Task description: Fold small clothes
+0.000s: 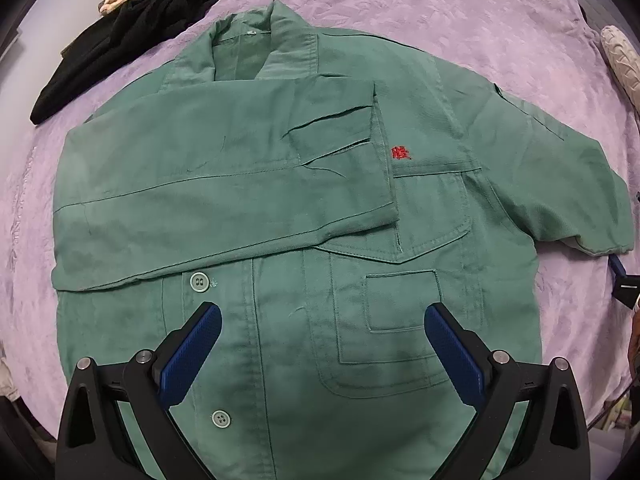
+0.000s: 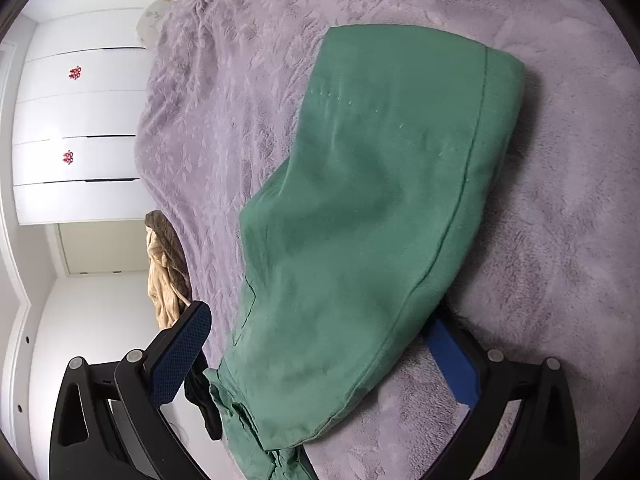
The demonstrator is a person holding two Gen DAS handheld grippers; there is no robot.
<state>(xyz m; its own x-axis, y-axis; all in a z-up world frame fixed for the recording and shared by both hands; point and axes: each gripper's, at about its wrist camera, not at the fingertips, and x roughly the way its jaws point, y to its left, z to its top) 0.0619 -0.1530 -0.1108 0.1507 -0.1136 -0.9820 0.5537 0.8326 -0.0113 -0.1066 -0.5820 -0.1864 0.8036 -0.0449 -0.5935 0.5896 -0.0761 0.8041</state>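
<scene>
1. Green cotton fills our left wrist view: the green button-front work jacket (image 1: pixel 320 240) lies flat, front up, on the fuzzy lilac bedspread (image 1: pixel 460 20).
2. We see its left sleeve (image 1: pixel 224 184) folded across the chest, its cuff ending just beside the small red embroidered mark (image 1: pixel 401 153).
3. Our left gripper (image 1: pixel 322 334) hovers over the near hem, fingers spread, holding nothing.
4. Our right gripper (image 2: pixel 320 344) has its fingers apart around the jacket's other sleeve (image 2: pixel 380 200), not pinching it.
5. A black garment (image 1: pixel 120 40) lies far left.
</scene>
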